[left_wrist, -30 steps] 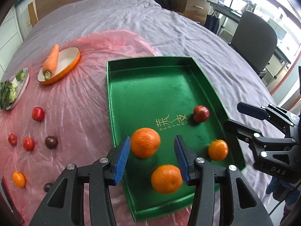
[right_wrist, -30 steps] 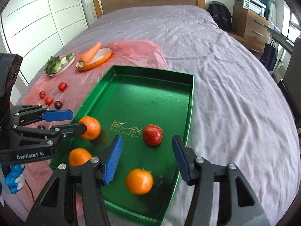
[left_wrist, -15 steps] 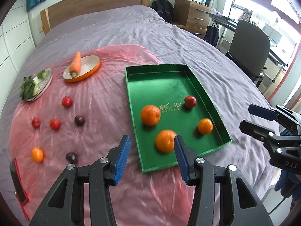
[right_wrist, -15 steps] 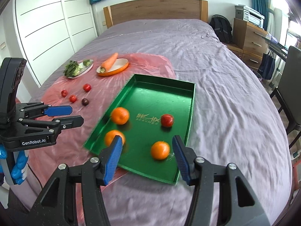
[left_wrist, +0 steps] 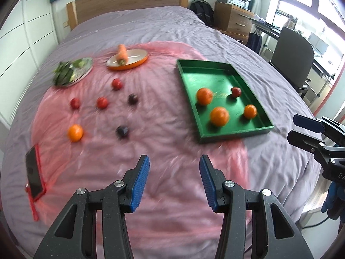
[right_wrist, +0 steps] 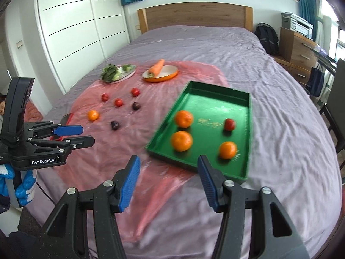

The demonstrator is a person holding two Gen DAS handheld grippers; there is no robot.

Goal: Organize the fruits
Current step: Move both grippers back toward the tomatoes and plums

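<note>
A green tray (left_wrist: 207,75) (right_wrist: 215,88) lies on the bed holding three oranges (left_wrist: 219,116) (right_wrist: 181,141) and a red fruit (left_wrist: 236,91) (right_wrist: 229,124). To its left, on a pink plastic sheet (left_wrist: 168,112), lie a loose orange (left_wrist: 75,132) (right_wrist: 93,115), three small red fruits (left_wrist: 102,102) (right_wrist: 118,102) and two dark plums (left_wrist: 122,131) (right_wrist: 114,125). My left gripper (left_wrist: 174,168) (right_wrist: 75,135) hovers open and empty above the sheet's near edge. My right gripper (right_wrist: 168,168) (left_wrist: 301,127) stands open and empty short of the tray's near corner.
An orange-rimmed plate with a carrot (left_wrist: 129,59) and a plate of greens (left_wrist: 73,72) sit at the sheet's far side. A phone in a red case (left_wrist: 33,170) lies near left. An office chair (left_wrist: 293,56) and a dresser (left_wrist: 232,19) stand right of the bed.
Both grippers have drawn back and up from over the tray, so the whole sheet and tray now show. The jaws of both stand as before.
</note>
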